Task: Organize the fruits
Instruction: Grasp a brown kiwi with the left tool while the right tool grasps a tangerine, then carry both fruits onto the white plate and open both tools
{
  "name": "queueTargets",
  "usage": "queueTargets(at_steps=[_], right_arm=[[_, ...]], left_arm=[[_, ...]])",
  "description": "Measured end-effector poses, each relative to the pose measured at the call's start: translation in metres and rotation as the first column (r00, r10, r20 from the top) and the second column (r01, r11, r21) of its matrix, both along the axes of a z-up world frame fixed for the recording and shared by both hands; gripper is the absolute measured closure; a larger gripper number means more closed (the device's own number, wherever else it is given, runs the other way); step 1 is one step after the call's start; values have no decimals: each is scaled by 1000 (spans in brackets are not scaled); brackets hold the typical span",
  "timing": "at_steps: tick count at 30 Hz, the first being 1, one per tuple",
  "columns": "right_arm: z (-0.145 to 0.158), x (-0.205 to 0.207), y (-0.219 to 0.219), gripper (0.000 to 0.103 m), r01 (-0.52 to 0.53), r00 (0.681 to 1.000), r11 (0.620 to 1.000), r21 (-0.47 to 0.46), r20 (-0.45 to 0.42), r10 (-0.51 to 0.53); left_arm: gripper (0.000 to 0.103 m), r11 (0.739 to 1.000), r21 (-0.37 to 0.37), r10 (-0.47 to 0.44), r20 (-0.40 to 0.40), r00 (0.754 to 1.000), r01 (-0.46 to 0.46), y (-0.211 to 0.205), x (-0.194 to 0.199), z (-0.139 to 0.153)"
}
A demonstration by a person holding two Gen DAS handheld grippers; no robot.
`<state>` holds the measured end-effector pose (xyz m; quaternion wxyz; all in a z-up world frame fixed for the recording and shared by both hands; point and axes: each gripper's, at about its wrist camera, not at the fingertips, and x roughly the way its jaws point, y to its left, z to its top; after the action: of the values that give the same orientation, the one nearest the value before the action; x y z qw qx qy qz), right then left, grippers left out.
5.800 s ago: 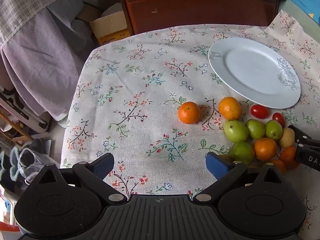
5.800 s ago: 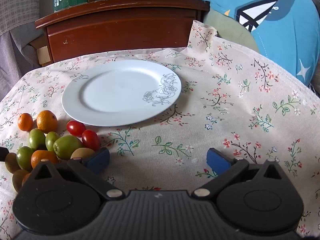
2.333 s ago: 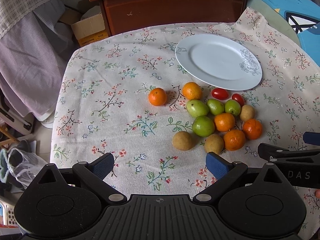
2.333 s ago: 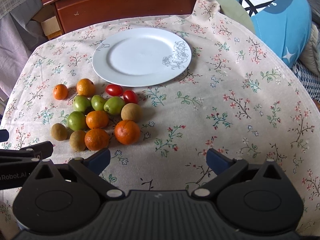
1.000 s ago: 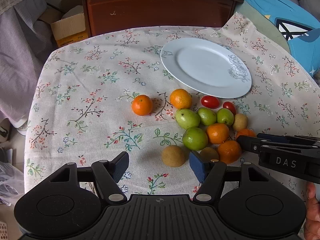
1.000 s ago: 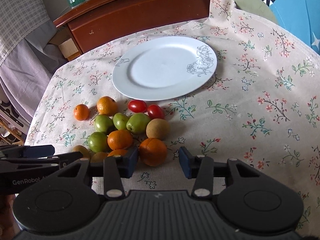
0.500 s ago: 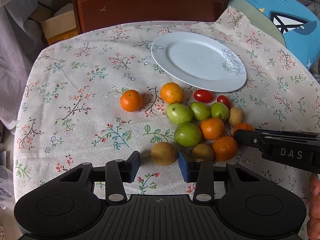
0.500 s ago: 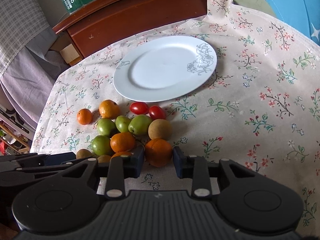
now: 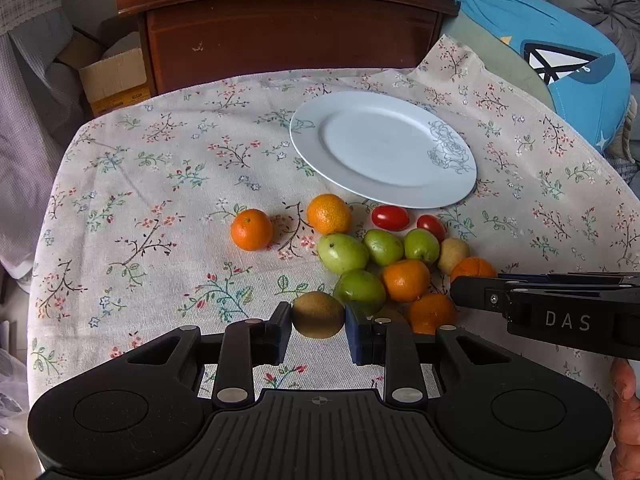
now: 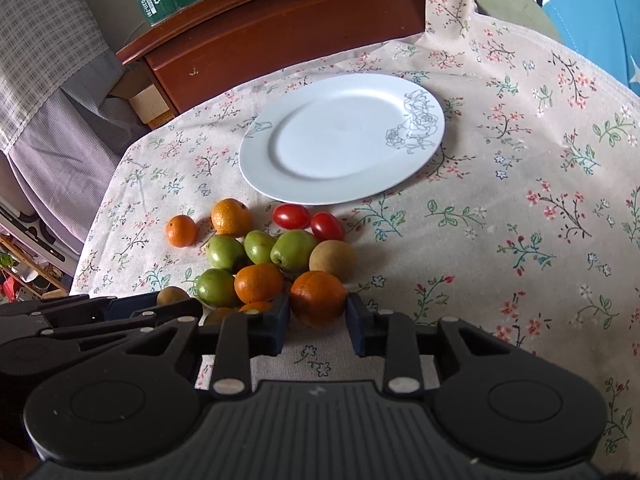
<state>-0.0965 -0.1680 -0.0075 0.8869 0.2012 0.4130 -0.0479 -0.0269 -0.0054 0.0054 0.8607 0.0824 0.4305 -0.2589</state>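
Floral cloth (image 9: 160,184) covers the whole table and the white plate (image 10: 340,140) sits bare at its far side, so you have an open landing spot just beyond the fruit pile (image 9: 380,256), with clear cloth to the right of the pile for swinging in. Your left gripper (image 9: 318,326) has its fingers pinched on the brown kiwi-like fruit (image 9: 318,314) at the pile's near-left edge, and your right gripper (image 10: 318,316) is closed around an orange (image 10: 318,298) at the near-right edge, both taken from the outside, probably so neighbours stay put. Lift straight up before crossing the cherry tomatoes (image 10: 308,220) lying just beside the plate rim
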Motion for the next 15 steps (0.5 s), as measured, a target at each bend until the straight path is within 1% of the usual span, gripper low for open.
queueTargets(at_steps=[5, 8, 12, 15], right_arm=[[16, 1, -3, 72, -11, 999, 1000, 0, 49, 11], [26, 6, -10, 72, -5, 997, 1000, -5, 76, 6], [36, 16, -23, 72, 9, 994, 1000, 14, 110, -11], [36, 26, -33, 72, 29, 992, 1000, 10, 119, -30]], left_arm=[[77, 999, -37, -3, 47, 999, 4, -1, 3, 17], [77, 997, -69, -32, 73, 997, 37, -9, 5, 27], [77, 994, -82, -68, 126, 990, 78, -22, 14, 38], [77, 990, -112, -68, 114, 991, 81, -29, 28, 39]])
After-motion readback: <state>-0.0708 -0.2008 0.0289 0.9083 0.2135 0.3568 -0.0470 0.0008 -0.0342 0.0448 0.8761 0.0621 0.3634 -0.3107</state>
